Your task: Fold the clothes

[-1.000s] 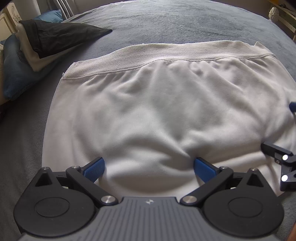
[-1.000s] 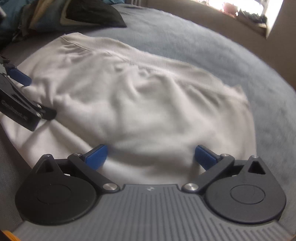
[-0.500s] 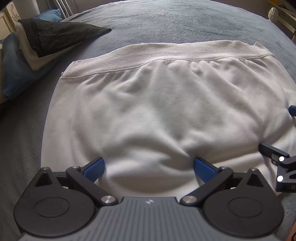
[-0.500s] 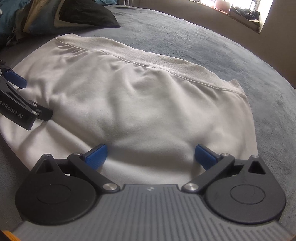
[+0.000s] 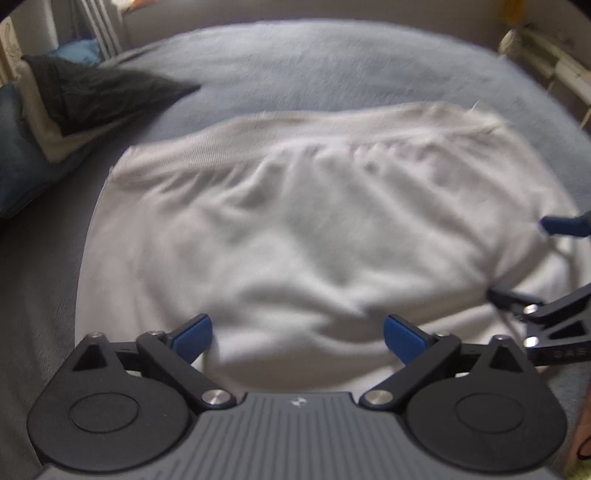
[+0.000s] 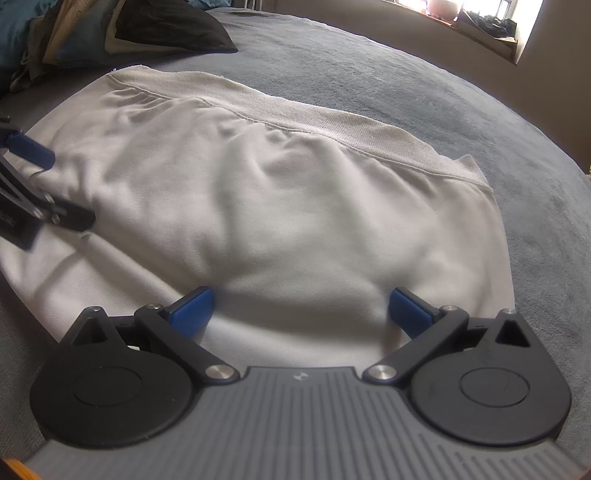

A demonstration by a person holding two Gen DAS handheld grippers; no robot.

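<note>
A grey-blue blanket [image 6: 461,122] covers the bed, and a white garment [image 6: 280,206] lies spread flat across the middle of it, its ribbed waistband [image 6: 295,110] running along the far edge. The cloth is lightly rumpled, with soft wrinkles below the waistband and a raised fold at the near hem. Beyond the garment's far left corner sits a pile of other clothes [image 5: 74,107], a black piece [image 5: 110,96] on top of pale and dark blue ones. Past the garment to the far right, a bright window sill [image 6: 480,22] holds small objects too blurred to name.

The left gripper [image 5: 297,334] stands at the garment's near hem toward its left side, jaws spread wide, with white cloth bulging between the blue pads [image 5: 194,336]. The right gripper [image 6: 301,308] stands at the same hem toward the garment's right side, jaws equally wide, its blue pads [image 6: 410,310] pressed against the fabric on either side of a raised fold. Neither claw has closed on the cloth. The left wrist view is motion-blurred.
</note>
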